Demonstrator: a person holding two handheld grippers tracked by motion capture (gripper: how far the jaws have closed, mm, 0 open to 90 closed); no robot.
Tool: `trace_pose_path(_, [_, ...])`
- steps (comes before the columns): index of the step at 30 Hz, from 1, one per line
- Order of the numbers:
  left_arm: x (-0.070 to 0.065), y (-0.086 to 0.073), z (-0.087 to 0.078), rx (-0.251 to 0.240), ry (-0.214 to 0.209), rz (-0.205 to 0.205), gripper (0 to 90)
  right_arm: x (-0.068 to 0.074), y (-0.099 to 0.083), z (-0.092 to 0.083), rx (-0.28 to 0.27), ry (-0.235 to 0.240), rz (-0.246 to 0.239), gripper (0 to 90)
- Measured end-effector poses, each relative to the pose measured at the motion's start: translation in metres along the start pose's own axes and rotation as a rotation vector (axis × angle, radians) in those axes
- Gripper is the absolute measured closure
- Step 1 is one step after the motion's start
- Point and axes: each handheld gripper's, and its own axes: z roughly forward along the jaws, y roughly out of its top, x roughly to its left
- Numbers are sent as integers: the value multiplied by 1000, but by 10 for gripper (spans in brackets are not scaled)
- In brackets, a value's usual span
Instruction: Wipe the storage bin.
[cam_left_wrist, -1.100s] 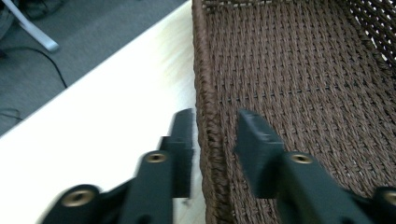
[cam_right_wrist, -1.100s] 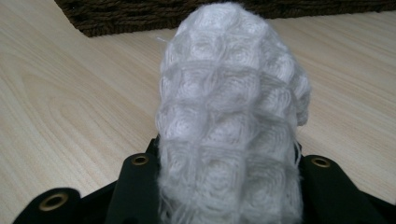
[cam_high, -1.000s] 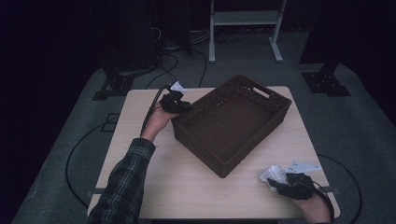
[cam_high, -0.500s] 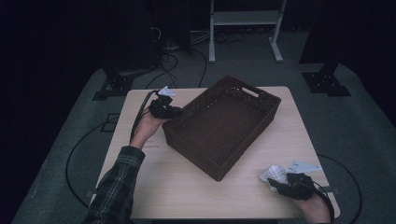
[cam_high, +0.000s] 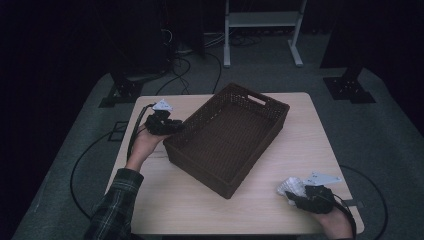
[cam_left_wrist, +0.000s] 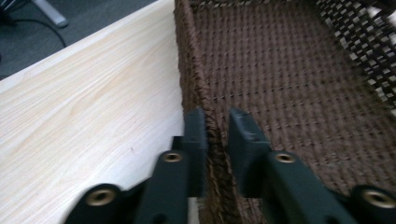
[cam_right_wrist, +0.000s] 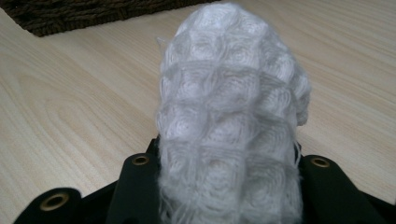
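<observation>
Tabletop (cam_high: 190, 200): basket (cam_high: 227, 137) dragged left; left gripper (cam_left_wrist: 217, 135) jaws easing open.

A wooden table (cam_high: 300, 130); perhaps a white stand (cam_high: 260, 20) behind.

High view above table (cam_high: 300, 145), gripper views low and close, all sharing basket (cam_high: 227, 137).

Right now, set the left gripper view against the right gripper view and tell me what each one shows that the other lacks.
Left gripper view alone: the left gripper astride the basket's wall, its jaws having just been opening with the wall between them, and the woven inside of the basket.
Right gripper view alone: the right gripper shut on a white waffle-knit cloth.
Both: the pale wooden table and part of the brown basket.
</observation>
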Motion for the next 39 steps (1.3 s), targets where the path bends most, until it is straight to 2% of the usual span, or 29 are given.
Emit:
trace_pose_path(1, [-1,-3,-11,-26,-1,-1,702,0,0,0,-3,-1,4,570])
trace_pose_path(2, [-1,-3,-11,-26,-1,-1,704,0,0,0,-3,-1,4,570])
trace_pose_path(4, [-2,-7,-23,-43,-1,-2,705,-1,-1,-1,-3,-1,5,570])
trace_pose_path(5, [-3,-9,-27,-43,0,1,741,-1,-1,-1,-1,-1,8,570])
trace_pose_path(6, [-3,-13,-33,-47,3,-1,741,-1,-1,-1,-1,-1,8,570])
trace_pose_path(7, [-3,-19,-41,-49,23,7,776,-1,-1,0,0,-1,4,570])
trace_pose_path(10, [-1,-25,-48,-57,42,3,861,0,0,0,0,0,-2,569])
trace_pose_path(11, [2,-33,-53,-56,50,-8,876,1,0,0,-1,0,-1,570])
trace_pose_path(17, [1,-46,-54,-43,40,-5,889,1,0,0,-1,-4,-5,570])
trace_pose_path(19, [-1,-51,-52,-38,16,1,889,1,0,0,-2,-3,-4,570])
trace_pose_path(23, [-5,-52,-51,-41,23,10,890,1,0,0,-2,-5,-2,570])
trace_pose_path(25, [-7,-53,-52,-41,11,8,891,1,0,0,-2,-5,-3,570])
trace_pose_path(34, [-30,-58,-52,-67,-57,29,889,1,0,0,0,-7,-4,570])
trace_pose_path(35, [-36,-59,-52,-65,-75,35,889,1,0,0,1,-7,-3,570])
trace_pose_path(39, [-44,-60,-48,-58,-100,49,889,1,0,0,3,-9,-4,570])
